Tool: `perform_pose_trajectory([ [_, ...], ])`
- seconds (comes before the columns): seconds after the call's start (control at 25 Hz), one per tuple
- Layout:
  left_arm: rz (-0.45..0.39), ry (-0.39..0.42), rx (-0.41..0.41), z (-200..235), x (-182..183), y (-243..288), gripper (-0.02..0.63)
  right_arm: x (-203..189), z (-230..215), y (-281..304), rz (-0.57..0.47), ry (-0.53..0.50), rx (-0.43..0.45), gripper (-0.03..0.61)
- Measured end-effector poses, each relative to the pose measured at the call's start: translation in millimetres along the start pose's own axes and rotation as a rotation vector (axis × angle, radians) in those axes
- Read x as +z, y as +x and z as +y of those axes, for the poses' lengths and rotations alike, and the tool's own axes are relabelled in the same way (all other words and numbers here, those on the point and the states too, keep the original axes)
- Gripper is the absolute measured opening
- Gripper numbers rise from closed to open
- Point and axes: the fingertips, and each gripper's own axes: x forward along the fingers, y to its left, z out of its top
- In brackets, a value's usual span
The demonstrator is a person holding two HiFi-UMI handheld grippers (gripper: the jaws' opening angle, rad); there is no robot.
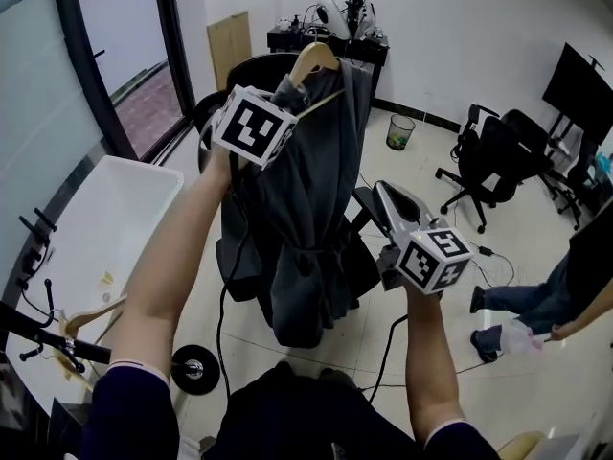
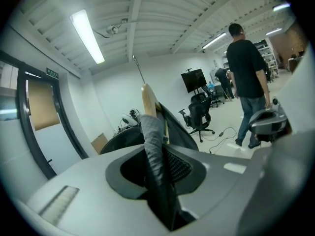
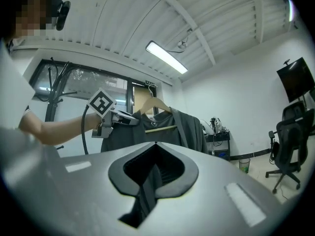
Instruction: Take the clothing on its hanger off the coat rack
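A dark grey robe (image 1: 311, 209) hangs on a wooden hanger (image 1: 316, 58), held up in the air in front of me and away from the black coat rack (image 1: 43, 338) at lower left. My left gripper (image 1: 295, 99) is shut on the robe's shoulder over the hanger's arm. In the left gripper view the grey fabric (image 2: 153, 141) and the wooden hanger end (image 2: 147, 100) sit between the jaws. My right gripper (image 1: 378, 192) is lower, to the robe's right and apart from it, with its jaws (image 3: 156, 144) shut on nothing. The right gripper view shows the robe (image 3: 184, 129) and the left gripper (image 3: 120, 118).
A black office chair (image 1: 251, 70) stands behind the robe. A white table (image 1: 105, 228) is at left, with a spare wooden hanger (image 1: 91, 319) on the rack. Cables and a round base (image 1: 194, 367) lie on the floor. More chairs (image 1: 488, 161), a bin (image 1: 400, 132) and a person (image 1: 575, 286) are at right.
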Motion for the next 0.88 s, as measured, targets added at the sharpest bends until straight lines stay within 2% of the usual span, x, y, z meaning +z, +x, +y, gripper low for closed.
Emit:
perform_pose_trajectory([
  [0.24, 0.060, -0.060, 0.009, -28.1, -47.8, 25.8, 0.084, -11.1, -17.0, -2.8, 0.040, 0.012, 0.008, 0.002],
  [0.44, 0.046, -0.094, 0.009, -56.9, -79.6, 51.5, 0.083, -26.9, -22.7, -6.7, 0.072, 0.029, 0.014, 0.002],
  [0.88, 0.104, -0.208, 0.034, -128.5, -177.5, 88.7, 0.078, -76.4, -33.3, -21.0, 0.156, 0.088, 0.015, 0.002],
])
